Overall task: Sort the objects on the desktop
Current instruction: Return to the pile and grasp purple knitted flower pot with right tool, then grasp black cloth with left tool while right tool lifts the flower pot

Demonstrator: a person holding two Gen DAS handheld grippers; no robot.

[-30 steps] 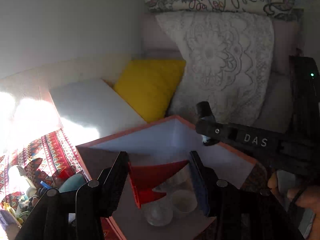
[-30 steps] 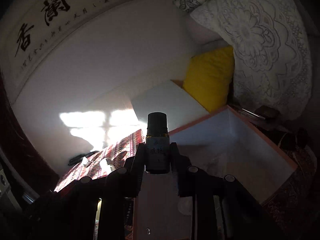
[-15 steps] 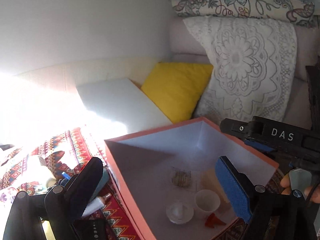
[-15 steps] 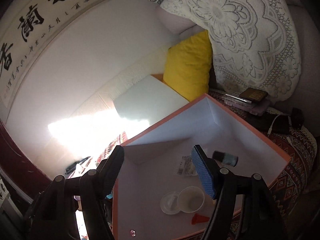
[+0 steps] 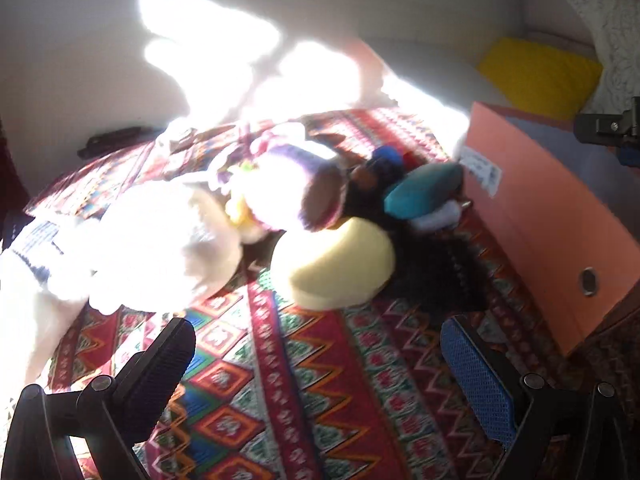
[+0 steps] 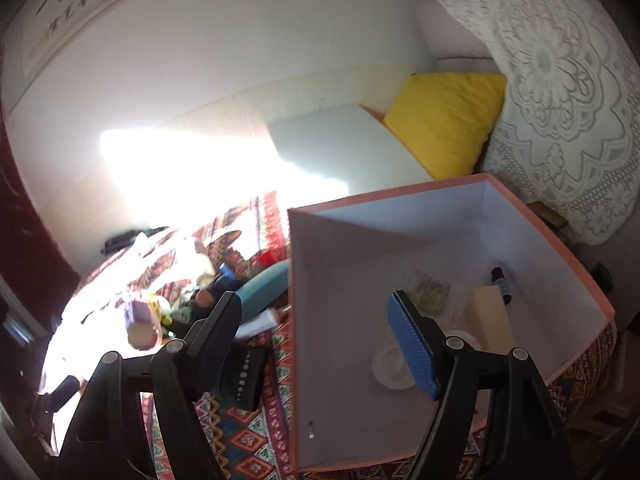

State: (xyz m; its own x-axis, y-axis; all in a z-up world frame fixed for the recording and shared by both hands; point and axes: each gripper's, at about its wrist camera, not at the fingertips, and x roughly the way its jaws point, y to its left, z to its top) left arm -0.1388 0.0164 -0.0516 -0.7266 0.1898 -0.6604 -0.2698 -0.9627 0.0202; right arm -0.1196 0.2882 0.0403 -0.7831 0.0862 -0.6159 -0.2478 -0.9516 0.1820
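Your left gripper [image 5: 316, 360] hung with its jaws wide apart and nothing between them, over the patterned cloth [image 5: 320, 408]. At about twelve o'clock from it lay the heap of desktop objects: a pale yellow round piece [image 5: 334, 266] nearest, a purple-rimmed cylinder [image 5: 310, 190] on its side just behind it, and a teal case [image 5: 424, 190] toward one o'clock, close against the outer wall of the orange box [image 5: 552, 232]. Strong sunlight washed out the things at ten o'clock, so you could not tell what they were.

Your right gripper [image 6: 316, 326] also had its jaws spread and empty, above the near left corner of the box [image 6: 592, 280]. Inside the box, at roughly one o'clock from the gripper, a small dark bottle [image 6: 501, 279] lay on its side near the far right wall, just beside a tan block [image 6: 490, 320]. A white round lid [image 6: 390, 364] and a printed packet [image 6: 430, 289] rested on the floor of the box too. A yellow cushion [image 6: 444, 120] leaned behind the box at twelve o'clock.
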